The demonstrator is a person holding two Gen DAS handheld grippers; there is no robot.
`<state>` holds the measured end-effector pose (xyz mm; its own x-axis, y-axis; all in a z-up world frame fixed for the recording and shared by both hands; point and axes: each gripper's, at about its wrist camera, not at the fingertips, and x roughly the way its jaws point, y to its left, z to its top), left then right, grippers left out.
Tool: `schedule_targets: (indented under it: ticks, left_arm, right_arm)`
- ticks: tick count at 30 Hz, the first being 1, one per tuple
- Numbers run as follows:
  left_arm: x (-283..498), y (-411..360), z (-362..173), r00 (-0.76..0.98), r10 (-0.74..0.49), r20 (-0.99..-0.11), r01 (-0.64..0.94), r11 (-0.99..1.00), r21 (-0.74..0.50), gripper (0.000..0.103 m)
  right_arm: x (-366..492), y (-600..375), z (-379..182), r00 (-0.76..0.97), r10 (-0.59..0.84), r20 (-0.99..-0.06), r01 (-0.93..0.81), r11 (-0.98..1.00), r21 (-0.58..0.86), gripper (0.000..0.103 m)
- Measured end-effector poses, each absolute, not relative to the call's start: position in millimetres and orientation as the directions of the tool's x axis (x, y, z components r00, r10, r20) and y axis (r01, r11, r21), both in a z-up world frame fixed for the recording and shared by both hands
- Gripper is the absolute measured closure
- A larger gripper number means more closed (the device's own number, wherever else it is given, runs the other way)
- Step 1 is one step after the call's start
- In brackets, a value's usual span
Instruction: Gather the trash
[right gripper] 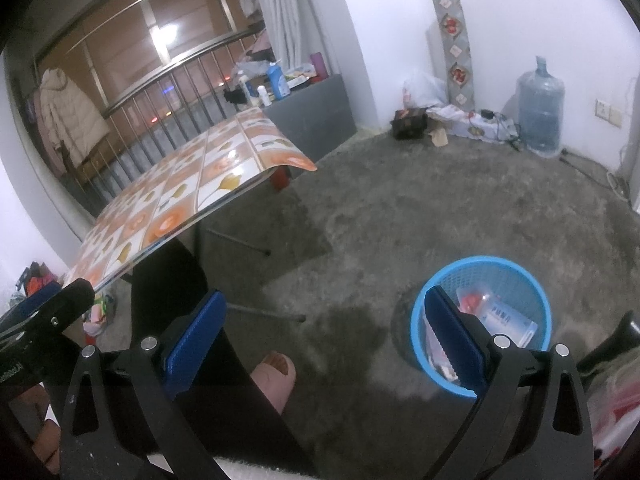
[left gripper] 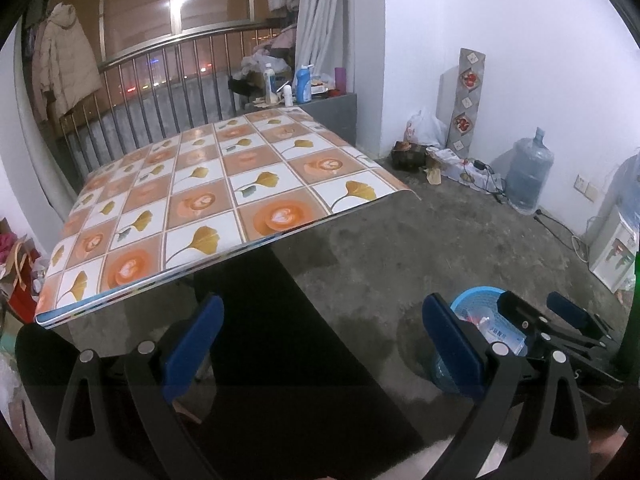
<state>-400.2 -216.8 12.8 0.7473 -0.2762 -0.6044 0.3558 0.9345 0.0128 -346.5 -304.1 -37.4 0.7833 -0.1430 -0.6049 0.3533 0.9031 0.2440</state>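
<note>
A blue plastic waste basket [right gripper: 516,276] stands on the concrete floor at my right; it holds a white-and-blue box [right gripper: 508,318] and some red-and-white wrappers [right gripper: 470,300]. My right gripper [right gripper: 324,332] is open and empty, its right finger in front of the basket's near rim. My left gripper [left gripper: 324,340] is open and empty, held below the table's front edge. In the left wrist view the basket [left gripper: 480,294] shows behind the right finger, with the right gripper [left gripper: 560,320] over it. The table [left gripper: 224,184] has a bare orange-and-white patterned cloth.
A person's dark-trousered leg and bare foot [right gripper: 276,376] are under the grippers. A large water bottle [right gripper: 540,108], plastic bag [right gripper: 424,88] and boxes line the far wall. A railing [left gripper: 168,92] and a grey cabinet [left gripper: 332,114] with bottles stand behind the table.
</note>
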Motion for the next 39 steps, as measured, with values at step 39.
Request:
schedule_targets:
  ticks: [39]
  left_arm:
    - [-395.8, -221.8, 8.1, 0.740, -0.260, -0.620, 0.357, 0.934, 0.034, 0.005]
  right_arm:
    - [-346.4, -305.4, -39.5, 0.783, -0.141, -0.606, 0.353, 0.903, 0.246, 0.008]
